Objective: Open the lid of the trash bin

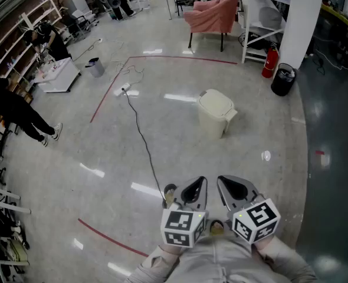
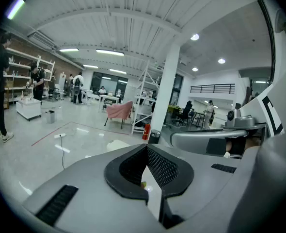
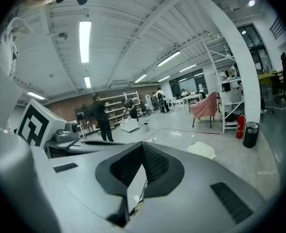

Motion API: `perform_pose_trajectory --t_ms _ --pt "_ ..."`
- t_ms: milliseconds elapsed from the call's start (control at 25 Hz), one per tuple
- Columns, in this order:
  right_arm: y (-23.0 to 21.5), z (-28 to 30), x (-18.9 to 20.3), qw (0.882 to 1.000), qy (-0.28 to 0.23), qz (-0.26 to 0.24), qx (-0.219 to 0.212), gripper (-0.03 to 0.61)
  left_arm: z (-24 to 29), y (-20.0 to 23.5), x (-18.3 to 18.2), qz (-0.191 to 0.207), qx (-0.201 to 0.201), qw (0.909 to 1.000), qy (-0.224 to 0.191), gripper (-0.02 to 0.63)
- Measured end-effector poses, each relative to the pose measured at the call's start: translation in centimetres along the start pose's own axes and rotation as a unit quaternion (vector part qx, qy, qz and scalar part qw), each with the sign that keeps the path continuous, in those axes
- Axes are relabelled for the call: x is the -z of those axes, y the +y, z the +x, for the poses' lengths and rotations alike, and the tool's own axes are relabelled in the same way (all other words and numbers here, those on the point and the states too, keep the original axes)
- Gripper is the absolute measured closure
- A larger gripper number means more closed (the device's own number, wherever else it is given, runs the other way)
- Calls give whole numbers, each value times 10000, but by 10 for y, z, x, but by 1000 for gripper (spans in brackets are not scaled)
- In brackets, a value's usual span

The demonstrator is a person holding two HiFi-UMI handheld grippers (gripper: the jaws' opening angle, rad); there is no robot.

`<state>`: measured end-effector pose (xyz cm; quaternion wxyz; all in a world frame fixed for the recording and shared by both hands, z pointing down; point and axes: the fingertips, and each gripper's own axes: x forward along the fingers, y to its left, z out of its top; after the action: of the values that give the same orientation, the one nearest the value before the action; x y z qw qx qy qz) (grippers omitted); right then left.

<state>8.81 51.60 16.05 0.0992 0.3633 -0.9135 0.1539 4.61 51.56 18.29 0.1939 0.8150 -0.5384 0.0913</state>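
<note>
Approach step: your left gripper [image 1: 196, 186] and right gripper [image 1: 227, 185] are closed and empty, well short of the cream plastic trash bin [image 1: 214, 122] mid-floor, lid [image 1: 216, 100] down, so walk in and open jaws for the lid edge.

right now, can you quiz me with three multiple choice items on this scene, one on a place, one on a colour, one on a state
1. Where is the trash bin?
A. on the floor ahead, apart from the left gripper and right gripper
B. on a table
C. in the left gripper

2. What colour is the armchair?
A. blue
B. pink
C. green

3. How is the bin's lid?
A. off
B. propped open
C. shut

Key: 1 A, it stands on bare floor beyond both grippers; 2 B, its cover is pink; 3 C, the lid lies flat on the bin.
</note>
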Motion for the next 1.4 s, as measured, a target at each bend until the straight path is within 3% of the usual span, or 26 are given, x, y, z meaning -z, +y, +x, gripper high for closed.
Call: perform_pose_trajectory --t_ms 240,520,680,920,1400 --pt "15 -12 5 9999 13 -79 -98 578 -19 -15 9 32 77 10000 -6 609" --pt "31 7 0 9998 -8 40 -188 578 -26 12 1 -17 -22 10000 3 609" --pt "33 28 -3 9988 -93 450 -157 578 -23 39 -1 -37 -8 10000 42 609" --pt "32 73 -12 9993 -44 377 -24 577 -3 87 -13 8 115 9999 113 609" --pt "6 213 -67 9990 -103 389 202 577 73 203 -78 188 394 9988 204 609"
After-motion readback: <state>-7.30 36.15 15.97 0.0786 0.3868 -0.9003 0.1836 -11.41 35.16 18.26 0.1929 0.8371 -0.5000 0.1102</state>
